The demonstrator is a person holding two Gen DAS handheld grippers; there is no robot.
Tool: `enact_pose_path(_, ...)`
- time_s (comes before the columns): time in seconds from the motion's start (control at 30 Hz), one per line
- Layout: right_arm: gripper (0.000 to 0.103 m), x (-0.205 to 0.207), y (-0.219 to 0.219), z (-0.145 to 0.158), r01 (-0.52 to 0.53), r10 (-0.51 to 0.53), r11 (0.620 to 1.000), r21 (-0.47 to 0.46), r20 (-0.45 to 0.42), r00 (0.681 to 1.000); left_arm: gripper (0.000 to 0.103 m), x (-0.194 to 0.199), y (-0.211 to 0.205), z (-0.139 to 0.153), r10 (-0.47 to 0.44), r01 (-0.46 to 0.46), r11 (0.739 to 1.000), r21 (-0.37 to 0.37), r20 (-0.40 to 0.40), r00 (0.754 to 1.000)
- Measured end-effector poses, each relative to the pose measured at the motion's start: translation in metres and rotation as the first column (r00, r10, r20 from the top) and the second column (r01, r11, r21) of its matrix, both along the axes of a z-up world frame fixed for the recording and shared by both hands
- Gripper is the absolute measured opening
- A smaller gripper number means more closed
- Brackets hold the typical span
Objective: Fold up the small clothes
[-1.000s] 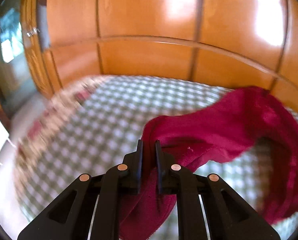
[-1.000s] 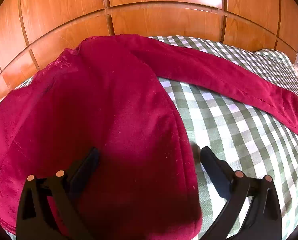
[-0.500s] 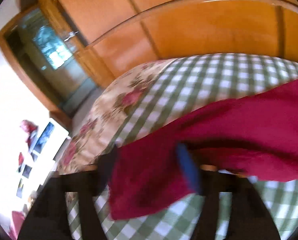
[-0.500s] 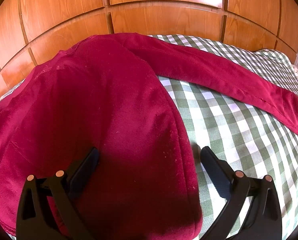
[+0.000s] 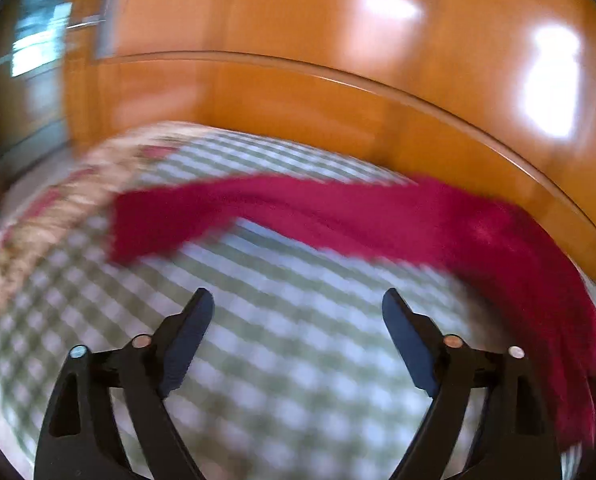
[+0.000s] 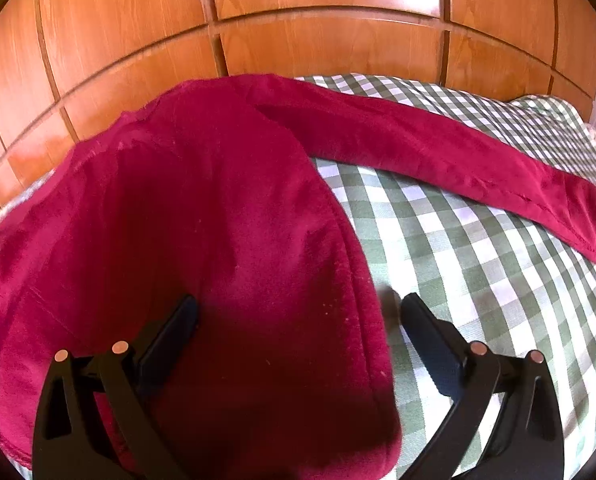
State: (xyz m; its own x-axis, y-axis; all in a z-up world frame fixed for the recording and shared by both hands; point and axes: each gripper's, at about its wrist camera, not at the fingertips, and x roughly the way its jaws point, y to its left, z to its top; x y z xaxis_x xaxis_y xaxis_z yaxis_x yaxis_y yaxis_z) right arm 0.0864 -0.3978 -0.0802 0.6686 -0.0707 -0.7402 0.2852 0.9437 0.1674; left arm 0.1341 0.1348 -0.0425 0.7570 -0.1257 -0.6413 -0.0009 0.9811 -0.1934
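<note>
A dark red long-sleeved top [image 6: 202, 216] lies on the green checked bedcover [image 6: 478, 264]. In the right wrist view its body fills the left and middle, and one sleeve [image 6: 458, 164] stretches out flat to the right. My right gripper [image 6: 298, 308] is open and empty, its jaws standing just above the body's right edge. In the blurred left wrist view the other sleeve [image 5: 258, 204] lies flat across the cover, running right to the body [image 5: 538, 280]. My left gripper [image 5: 298, 300] is open and empty, a little short of that sleeve.
A glossy wooden panelled wall [image 6: 298, 20] runs along the far side of the bed. A floral sheet border [image 5: 58, 208] edges the bed on the left, with the floor and a doorway [image 5: 30, 60] beyond it.
My left gripper was shut on the sleeve a second ago; it has let go and opened. The sleeve now lies flat on the cover. The right gripper has stayed still and open.
</note>
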Motion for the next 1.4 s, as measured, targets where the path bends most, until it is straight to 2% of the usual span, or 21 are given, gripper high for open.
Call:
enact_pose_path(0.1, 0.101, -0.01, -0.013, 0.004, 0.041, -0.044, 0.997, 0.072, 0.041, 0.998, 0.087, -0.031, -0.053, -0.006, -0.212, 0.212, 0.975, -0.058, 0.005, 0.977)
enact_pose_path(0.2, 0.101, -0.023, -0.028, 0.005, 0.071, -0.082, 0.98, 0.183, 0.055, 0.995, 0.087, -0.057, -0.099, -0.014, -0.371, 0.37, 0.925, -0.091, 0.002, 0.928)
enact_pose_path(0.23, 0.1, -0.028, -0.031, 0.006, 0.068, -0.083, 0.975, 0.212, 0.061, 0.995, 0.087, -0.062, -0.114, -0.017, -0.406, 0.405, 0.912, -0.07, -0.008, 0.914)
enact_pose_path(0.27, 0.098, -0.033, -0.033, 0.007, 0.057, -0.074, 0.971, 0.233, 0.065, 0.995, 0.087, -0.065, -0.122, -0.02, -0.411, 0.41, 0.911, -0.045, -0.013, 0.911)
enact_pose_path(0.37, 0.081, -0.048, -0.029, 0.009, -0.006, -0.007, 0.972, 0.236, 0.055, 0.998, 0.087, -0.063, -0.142, -0.036, -0.408, 0.41, 0.912, 0.013, -0.062, 0.911)
enact_pose_path(0.43, 0.067, -0.056, -0.023, 0.009, -0.049, 0.037, 0.971, 0.233, 0.058, 0.998, 0.072, -0.059, -0.144, -0.046, -0.388, 0.391, 0.92, 0.017, -0.105, 0.916)
enact_pose_path(0.47, 0.063, -0.058, -0.02, 0.009, -0.073, 0.061, 0.972, 0.223, 0.06, 0.996, 0.056, -0.058, -0.144, -0.05, -0.394, 0.397, 0.918, 0.004, -0.127, 0.91)
enact_pose_path(0.53, 0.044, -0.06, -0.016, 0.009, -0.11, 0.097, 0.967, 0.228, 0.068, 0.993, 0.046, -0.059, -0.146, -0.053, -0.397, 0.4, 0.917, -0.01, -0.132, 0.908)
enact_pose_path(0.57, 0.036, -0.06, -0.014, 0.009, -0.132, 0.117, 0.959, 0.249, 0.075, 0.99, 0.028, -0.061, -0.148, -0.053, -0.417, 0.416, 0.909, -0.034, -0.135, 0.899)
enact_pose_path(0.6, 0.021, -0.062, -0.014, 0.008, -0.146, 0.129, 0.952, 0.27, 0.08, 0.988, 0.016, -0.062, -0.151, -0.052, -0.429, 0.427, 0.903, -0.051, -0.144, 0.891)
enact_pose_path(0.63, 0.015, -0.061, -0.012, 0.01, -0.16, 0.14, 0.941, 0.297, 0.088, 0.986, 0.011, -0.064, -0.153, -0.05, -0.438, 0.433, 0.899, -0.064, -0.15, 0.887)
enact_pose_path(0.73, 0.012, -0.065, -0.009, 0.029, -0.218, 0.174, 0.914, 0.342, 0.155, 0.973, 0.009, -0.069, -0.145, -0.036, -0.472, 0.453, 0.879, -0.15, -0.136, 0.871)
enact_pose_path(0.83, 0.009, -0.076, -0.013, 0.054, -0.264, 0.193, 0.892, 0.367, 0.22, 0.956, 0.008, -0.068, -0.125, -0.023, -0.486, 0.431, 0.844, -0.319, -0.117, 0.866)
enact_pose_path(0.87, 0.009, -0.081, -0.016, 0.063, -0.277, 0.196, 0.885, 0.375, 0.238, 0.951, 0.008, -0.069, -0.113, -0.019, -0.486, 0.41, 0.822, -0.395, -0.112, 0.867)
enact_pose_path(0.97, 0.008, -0.094, -0.023, 0.076, -0.299, 0.212, 0.871, 0.39, 0.252, 0.944, 0.008, -0.077, -0.09, -0.017, -0.482, 0.359, 0.775, -0.52, -0.119, 0.868)
enact_pose_path(1.07, 0.008, -0.108, -0.027, 0.073, -0.318, 0.238, 0.842, 0.436, 0.229, 0.944, 0.008, -0.089, -0.071, -0.03, -0.469, 0.296, 0.75, -0.592, -0.159, 0.869)
enact_pose_path(1.1, 0.008, -0.113, -0.026, 0.067, -0.32, 0.252, 0.837, 0.444, 0.208, 0.945, 0.008, -0.093, -0.067, -0.034, -0.461, 0.279, 0.752, -0.597, -0.174, 0.87)
enact_pose_path(1.23, 0.008, -0.126, -0.022, 0.03, -0.283, 0.28, 0.852, 0.441, 0.075, 0.957, 0.008, -0.111, -0.049, -0.06, -0.412, 0.21, 0.794, -0.571, -0.252, 0.876)
enact_pose_path(1.3, 0.008, -0.126, -0.024, 0.009, -0.254, 0.279, 0.838, 0.482, 0.02, 0.96, 0.008, -0.117, -0.046, -0.069, -0.404, 0.194, 0.802, -0.565, -0.272, 0.873)
enact_pose_path(1.37, 0.011, -0.125, -0.029, 0.0, -0.226, 0.25, 0.83, 0.51, 0.023, 0.968, 0.009, -0.119, -0.046, -0.068, -0.401, 0.202, 0.8, -0.565, -0.253, 0.88)
enact_pose_path(1.4, 0.015, -0.124, -0.031, -0.001, -0.223, 0.241, 0.812, 0.539, 0.037, 0.97, 0.021, -0.12, -0.046, -0.065, -0.402, 0.205, 0.793, -0.574, -0.239, 0.884)
